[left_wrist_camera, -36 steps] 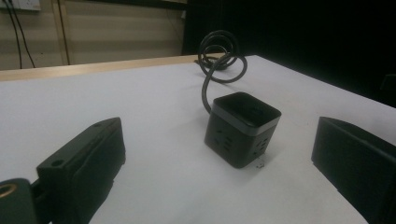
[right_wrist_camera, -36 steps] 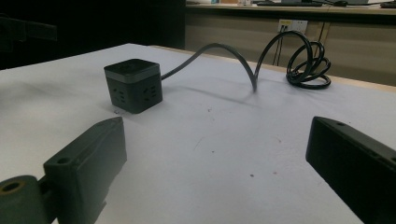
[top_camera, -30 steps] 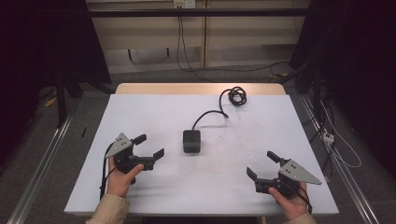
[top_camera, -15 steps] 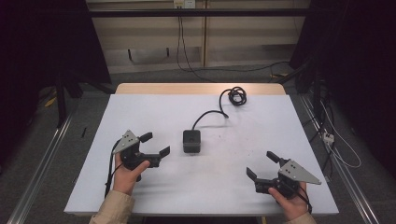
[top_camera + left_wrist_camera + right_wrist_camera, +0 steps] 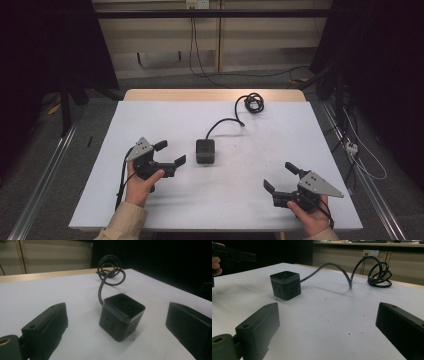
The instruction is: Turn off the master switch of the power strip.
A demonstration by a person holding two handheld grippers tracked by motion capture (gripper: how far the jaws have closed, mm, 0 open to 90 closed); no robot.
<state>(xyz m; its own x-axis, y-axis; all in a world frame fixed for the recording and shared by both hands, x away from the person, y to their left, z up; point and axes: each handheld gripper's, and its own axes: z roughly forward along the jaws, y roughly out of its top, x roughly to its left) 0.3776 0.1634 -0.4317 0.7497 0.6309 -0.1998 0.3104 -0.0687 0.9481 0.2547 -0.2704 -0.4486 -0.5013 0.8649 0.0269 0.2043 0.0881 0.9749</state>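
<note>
Black cube power strip (image 5: 205, 150) sits upright near the middle of the white table (image 5: 150, 120), sockets on its side faces, a round button on top, seen close in the left gripper view (image 5: 121, 316). Its black cable (image 5: 223, 123) leaves the far side, arcs up off the surface and ends in a loose coil (image 5: 253, 102) near the table's far edge, by the bare wooden strip there.

Left gripper (image 5: 170, 153) is just beside the cube on its left, not touching, jaws spread wide and empty, aimed at it; in its own view the cube lies between the two jaws but ahead of them. Left hand (image 5: 141, 181) grips it from below, tan sleeve (image 5: 120, 222) at the near edge.

Right gripper (image 5: 281, 176) is well apart from the cube, near the table's front right corner, jaws also wide apart, holding nothing. Right hand (image 5: 311, 216) under it.

A few small dark specks on the table surface between cube and right gripper.
</note>
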